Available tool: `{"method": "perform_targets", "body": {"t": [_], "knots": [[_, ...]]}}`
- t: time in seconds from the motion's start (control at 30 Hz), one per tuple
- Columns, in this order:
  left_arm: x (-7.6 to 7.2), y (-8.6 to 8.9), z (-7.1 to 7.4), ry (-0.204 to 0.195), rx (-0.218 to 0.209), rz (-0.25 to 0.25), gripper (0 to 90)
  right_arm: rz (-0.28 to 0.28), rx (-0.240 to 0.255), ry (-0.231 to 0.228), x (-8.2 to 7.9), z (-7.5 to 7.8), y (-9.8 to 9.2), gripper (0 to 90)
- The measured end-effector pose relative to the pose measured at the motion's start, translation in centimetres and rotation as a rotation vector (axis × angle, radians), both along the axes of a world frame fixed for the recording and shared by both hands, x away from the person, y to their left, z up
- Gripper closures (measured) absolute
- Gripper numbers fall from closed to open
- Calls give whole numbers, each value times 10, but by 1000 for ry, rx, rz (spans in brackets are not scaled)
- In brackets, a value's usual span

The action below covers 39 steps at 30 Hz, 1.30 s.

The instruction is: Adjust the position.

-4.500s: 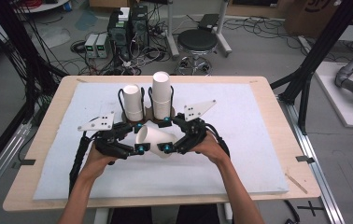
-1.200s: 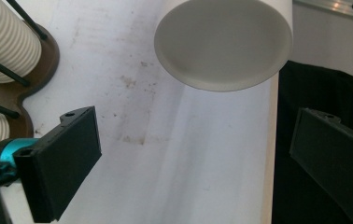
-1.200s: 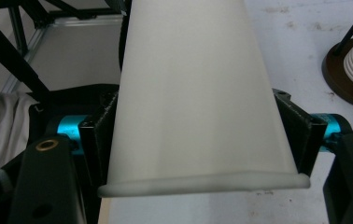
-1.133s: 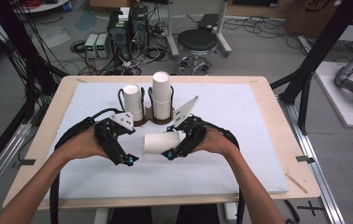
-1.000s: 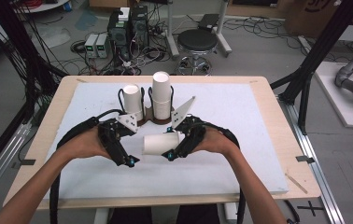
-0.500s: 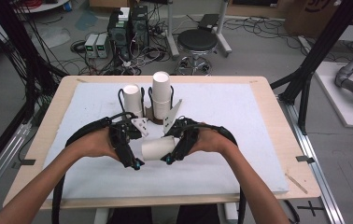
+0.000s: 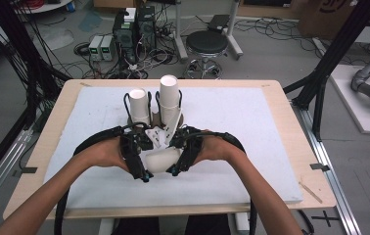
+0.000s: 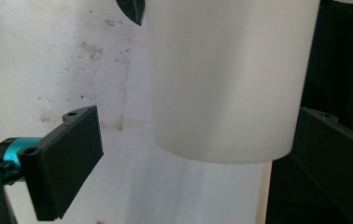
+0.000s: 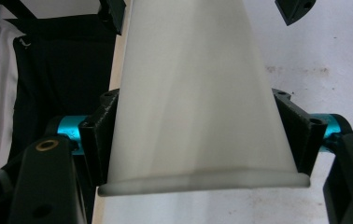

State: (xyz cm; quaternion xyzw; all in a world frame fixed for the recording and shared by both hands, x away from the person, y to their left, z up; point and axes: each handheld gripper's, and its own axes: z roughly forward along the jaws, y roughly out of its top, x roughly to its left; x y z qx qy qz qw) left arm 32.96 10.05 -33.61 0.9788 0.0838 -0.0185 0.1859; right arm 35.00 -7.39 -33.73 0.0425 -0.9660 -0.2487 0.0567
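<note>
White paper cup (image 7: 161,159) held on its side over the near middle of the worktop (image 7: 251,127).
It looks light, thin-walled and easily crushed: the right gripper (image 9: 202,140) clamps it near the rim, while the left gripper (image 8: 202,154) stands wide around its base; a gentle grip suits best.

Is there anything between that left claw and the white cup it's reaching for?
Nothing visible. The left gripper has its jaws spread on either side of the white cup, with bare table pad in the gap. The right gripper already clamps the cup near its rim.

Left gripper (image 7: 142,169) moved in around cup (image 7: 161,159)
</note>
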Motion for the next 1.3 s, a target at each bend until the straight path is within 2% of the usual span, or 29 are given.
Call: {"method": "perform_targets", "body": {"t": [0.37, 0.4, 0.47, 0.53, 0.6, 0.67, 0.93, 1.07, 1.13, 1.17, 1.23, 1.27, 1.3], "knots": [[0, -6, -4, 12, 13, -14, 31, 8, -8, -3, -1, -1, 4, 279], [1, -6, -3, 15, 13, -19, 53, 9, -5, -5, -1, -1, 4, 280], [0, -7, -4, 30, 2, -33, 180, 8, -3, 0, -1, -1, 4, 280], [1, -7, -4, 31, -1, -36, 201, 9, -3, -3, -1, -1, 4, 280], [1, -6, -4, 29, -7, -49, 302, 10, 1, -3, -1, -1, 5, 280], [1, -6, -4, 40, -11, -50, 346, 6, -1, -9, -1, -1, 5, 283], [1, -6, -5, 46, -12, -49, 357, 4, -2, -7, 0, -1, 5, 283], [1, -6, -4, 35, -16, -48, 356, 6, 5, -1, 0, -1, 5, 251], [0, -5, -3, 36, -27, -49, 355, 6, 21, -4, 0, -2, 4, 216], [-1, -5, -3, 23, -35, -45, 355, 25, 48, -8, 2, -3, 4, 196], [0, -3, -2, 28, -42, -40, 356, 3, 68, 4, 1, -3, 3, 159], [-1, -3, -2, 18, -45, -37, 356, -11, 76, 4, 1, -4, 2, 158], [1, -2, -1, 15, -30, -59, 356, -20, 81, 2, 1, -5, 2, 158]]}}
